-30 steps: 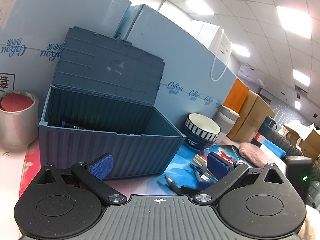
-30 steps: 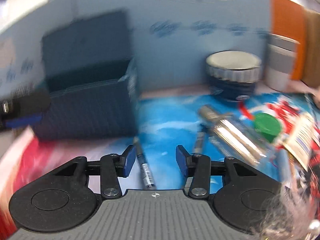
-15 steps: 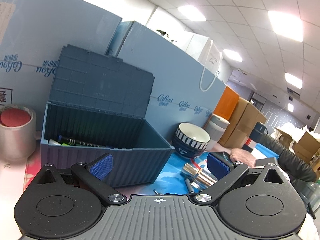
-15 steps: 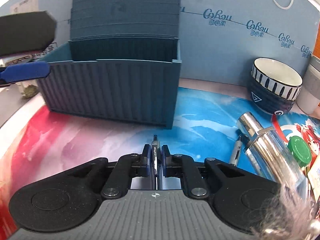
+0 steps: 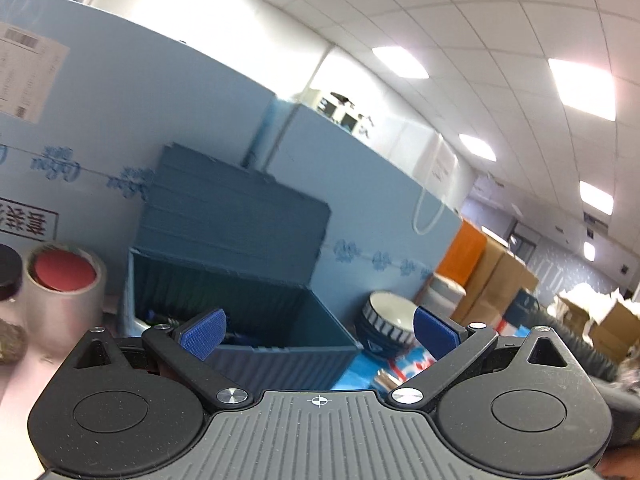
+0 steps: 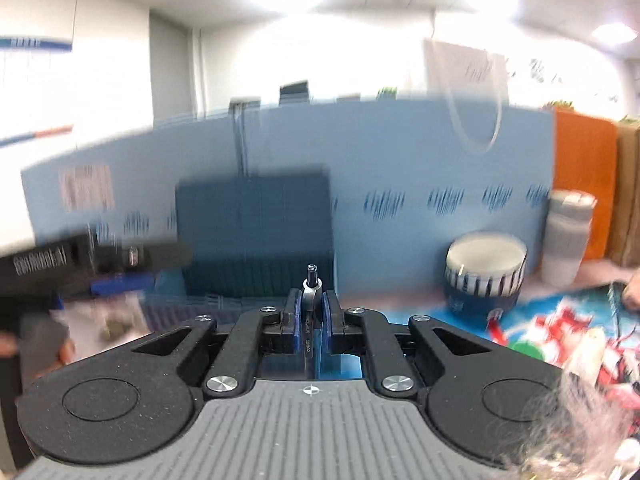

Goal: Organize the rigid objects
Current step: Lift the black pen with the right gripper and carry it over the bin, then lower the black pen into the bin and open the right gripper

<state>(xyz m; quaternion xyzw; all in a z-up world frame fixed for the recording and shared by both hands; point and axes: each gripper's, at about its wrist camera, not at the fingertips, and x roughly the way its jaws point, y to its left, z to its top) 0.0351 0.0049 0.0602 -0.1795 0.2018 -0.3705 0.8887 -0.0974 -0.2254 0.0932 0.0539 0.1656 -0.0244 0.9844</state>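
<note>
My right gripper [image 6: 310, 312] is clamped on a pen [image 6: 310, 285], its tip poking up past the pads and the barrel running back between them, raised above the table and aimed toward the open blue storage box [image 5: 256, 344]. The grip is thin: a slim, smooth barrel could pivot or slide out if I swing fast, and the blur in the right view suggests I am moving quickly. If I release too early, I judge the pen would hit the box's front wall or the raised lid [image 6: 256, 216] and bounce back out. My left gripper [image 5: 318, 330] hangs empty with its fingers wide apart, just beside the box's near edge, so it could get in the way. To the right sit a striped bowl [image 6: 485, 270] and a grey cup [image 6: 568, 236], well apart; a silver tin [image 5: 60, 292] stands left of the box.
</note>
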